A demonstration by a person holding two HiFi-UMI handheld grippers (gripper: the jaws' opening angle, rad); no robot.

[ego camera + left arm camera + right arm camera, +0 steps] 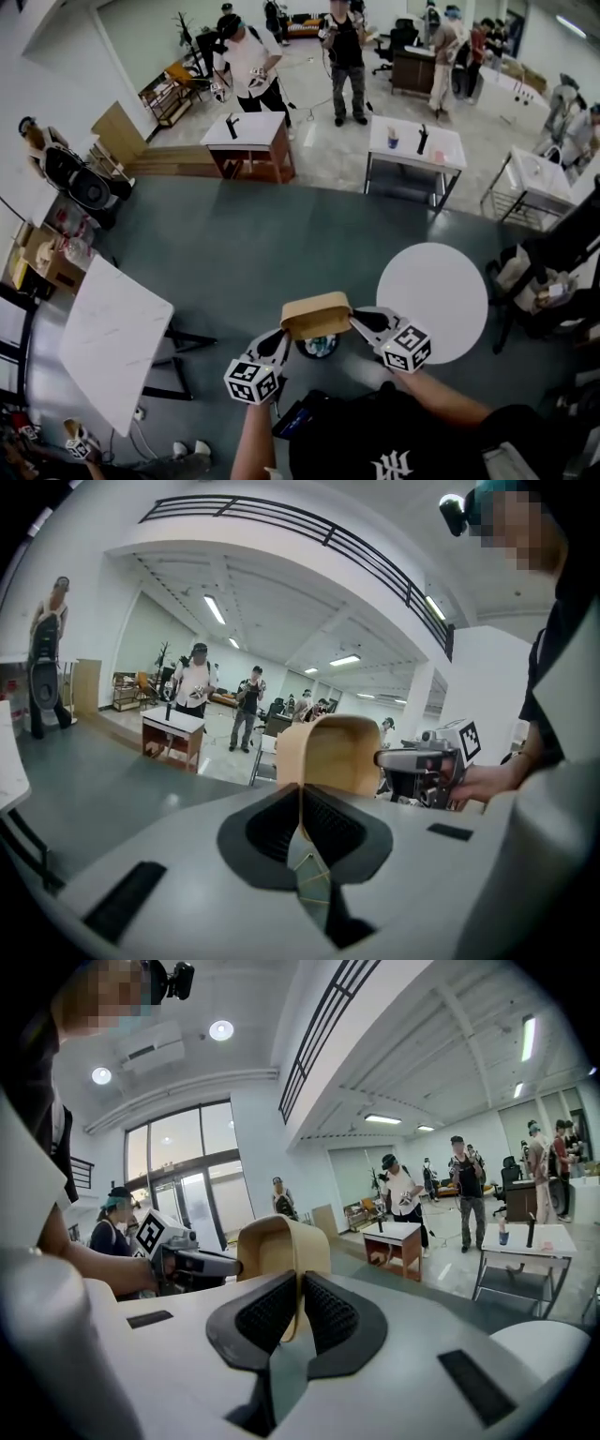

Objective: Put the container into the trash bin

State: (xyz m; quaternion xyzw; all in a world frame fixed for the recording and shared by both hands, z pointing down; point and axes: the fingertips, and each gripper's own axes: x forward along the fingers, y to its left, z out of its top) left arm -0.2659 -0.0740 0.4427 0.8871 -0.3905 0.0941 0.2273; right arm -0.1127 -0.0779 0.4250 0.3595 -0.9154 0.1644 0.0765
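Left claw (282,335) and right claw (357,323) are each pinching tight on a rim of the tan container (316,315), holding it over the bin (319,348).

shirt (394,442): black, white print | left gripper (286,331), right gripper (354,322): grey, black pads (267,1316)

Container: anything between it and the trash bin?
Nothing visible. The container, gripped at opposite ends by the left tongs and right tongs, hangs over the trash bin in the head view, with only open air showing between them. The container hides much of the bin's mouth, so that part can't be checked.
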